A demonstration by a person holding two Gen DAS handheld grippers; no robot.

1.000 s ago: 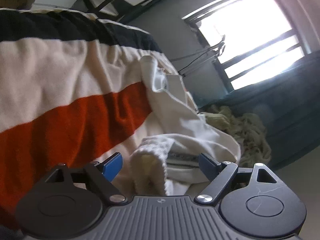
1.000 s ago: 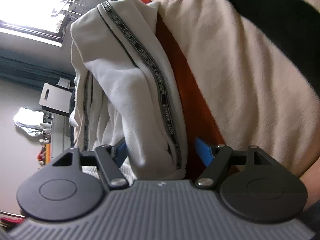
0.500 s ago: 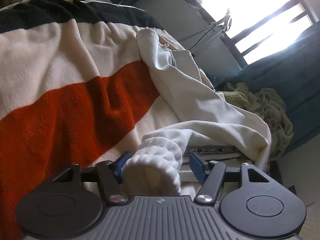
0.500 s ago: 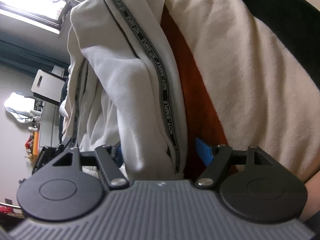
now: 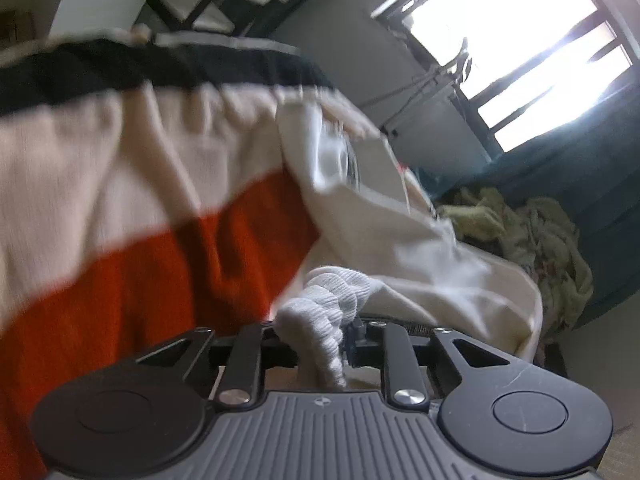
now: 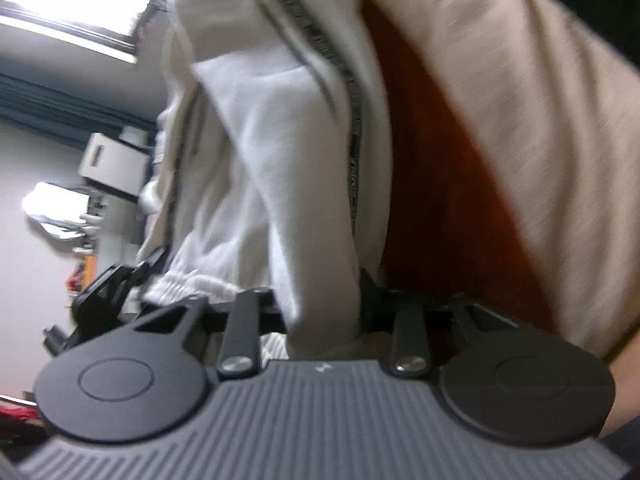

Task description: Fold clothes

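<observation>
The left gripper is clamped on the ribbed cuff of the cream track pants, low in the frame's centre. The right gripper pinches a fold of the same pants beside their black printed side stripe. The pants lie on a striped blanket, orange, cream and black. A window glows at upper right.

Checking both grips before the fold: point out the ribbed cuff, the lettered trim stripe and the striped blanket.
ribbed cuff (image 5: 320,312), left wrist view, bunched knit pinched in the left gripper.
lettered trim stripe (image 6: 354,140), right wrist view, mid-length on the white garment.
striped blanket (image 5: 140,264), left wrist view, its orange band.
</observation>
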